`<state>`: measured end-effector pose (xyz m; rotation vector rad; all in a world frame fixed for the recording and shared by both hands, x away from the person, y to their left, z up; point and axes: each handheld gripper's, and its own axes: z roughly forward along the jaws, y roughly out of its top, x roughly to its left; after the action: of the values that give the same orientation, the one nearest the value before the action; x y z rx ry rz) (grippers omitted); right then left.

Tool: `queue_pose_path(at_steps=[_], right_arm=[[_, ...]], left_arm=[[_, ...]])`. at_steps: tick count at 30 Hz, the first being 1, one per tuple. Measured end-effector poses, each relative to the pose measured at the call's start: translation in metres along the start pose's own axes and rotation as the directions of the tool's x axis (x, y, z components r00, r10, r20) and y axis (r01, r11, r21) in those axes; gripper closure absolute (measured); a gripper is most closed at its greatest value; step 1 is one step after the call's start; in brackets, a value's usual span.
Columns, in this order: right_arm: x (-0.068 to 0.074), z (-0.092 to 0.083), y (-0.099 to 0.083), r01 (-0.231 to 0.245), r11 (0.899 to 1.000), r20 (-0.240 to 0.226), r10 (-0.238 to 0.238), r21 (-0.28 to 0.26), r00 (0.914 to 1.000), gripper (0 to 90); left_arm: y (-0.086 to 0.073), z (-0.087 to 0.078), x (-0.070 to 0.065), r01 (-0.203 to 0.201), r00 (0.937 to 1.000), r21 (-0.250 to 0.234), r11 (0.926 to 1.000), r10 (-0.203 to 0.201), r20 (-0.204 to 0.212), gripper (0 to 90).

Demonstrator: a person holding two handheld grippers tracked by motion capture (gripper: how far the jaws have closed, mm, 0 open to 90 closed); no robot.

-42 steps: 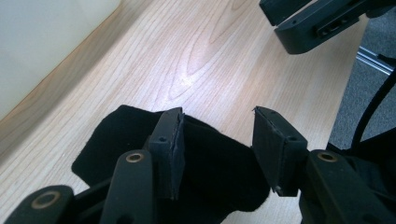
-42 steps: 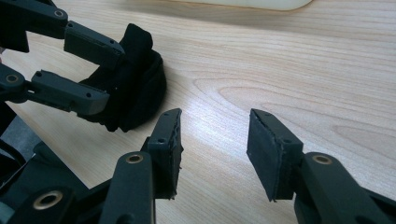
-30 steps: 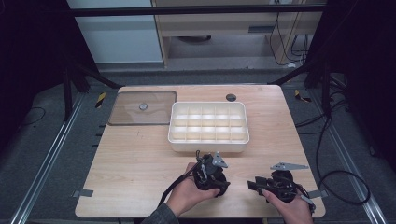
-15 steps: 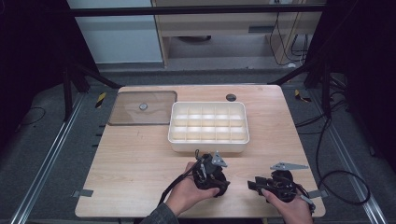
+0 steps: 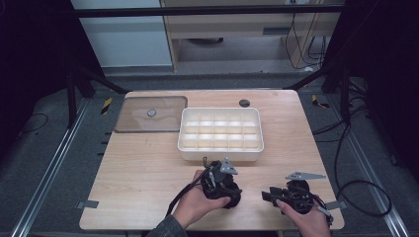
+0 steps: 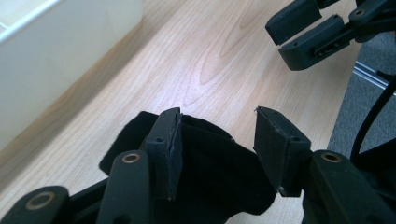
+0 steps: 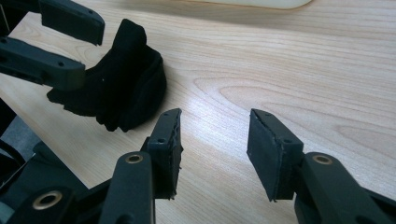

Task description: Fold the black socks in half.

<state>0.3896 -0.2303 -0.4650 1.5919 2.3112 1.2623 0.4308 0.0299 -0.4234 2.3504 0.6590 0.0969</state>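
Left gripper: the left gripper [image 5: 223, 183] sits low over the near part of the table, held in the person's left hand [image 5: 197, 205]. Its jaws stand partly apart

Black cloth: a soft black cloth [image 6: 219, 172] lies bunched up on the wood, right at the left gripper. In the left gripper view it fills the gap between the two jaws. It lies against the left jaw's pad, and there is a small gap to the right jaw's pad, so the jaws are not squeezing it

Right gripper: the right gripper [image 5: 284, 193] is held in the right hand [image 5: 306, 219], near the front edge of the table and to the right of the left gripper. Its jaws are apart, with bare wood between them in the right gripper view [image 7: 215, 154]. It holds nothing

Cloth and right gripper: in the right gripper view the cloth [image 7: 123, 88] lies off to the left of the jaws, near them but not touching

Table: a light wooden table [image 5: 143, 168]

White tray: a white tray [image 5: 220, 154] with many small boxes inside stands in the middle of the table, just behind the left gripper

Lid: a clear brownish lid [image 5: 150, 114] lies flat to the left of the tray, at the far left corner

Small dark round thing: it [image 5: 244, 103] sits on the table behind the tray
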Motion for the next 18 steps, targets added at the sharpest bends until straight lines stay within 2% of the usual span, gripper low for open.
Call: queue_pose_path(at_steps=[5, 10, 16, 18], right_arm=[[0.003, 0.001, 0.002, 0.006, 1.000, 0.001, -0.006, 0.001, 1.0000, 54.6], [0.012, -0.001, 0.008, 0.016, 1.000, 0.007, -0.016, -0.009, 0.9999, 54.2], [0.031, -0.002, 0.029, 0.032, 0.999, 0.003, -0.032, -0.012, 0.9995, 49.8], [0.040, 0.000, 0.039, 0.045, 0.999, 0.005, -0.045, -0.002, 0.9990, 47.0]], left_arm=[[-0.001, -0.010, 0.006, 0.003, 0.9997, -0.014, 0.9999, -0.004, -0.024, 49.7], [-0.007, -0.023, 0.018, 0.031, 0.9963, -0.029, 0.9991, -0.033, -0.079, 40.2], [-0.026, -0.043, 0.039, 0.083, 0.9869, -0.067, 0.9943, -0.091, -0.133, 24.4], [-0.036, -0.051, 0.049, 0.109, 0.9812, -0.081, 0.9907, -0.121, -0.151, 18.7]])
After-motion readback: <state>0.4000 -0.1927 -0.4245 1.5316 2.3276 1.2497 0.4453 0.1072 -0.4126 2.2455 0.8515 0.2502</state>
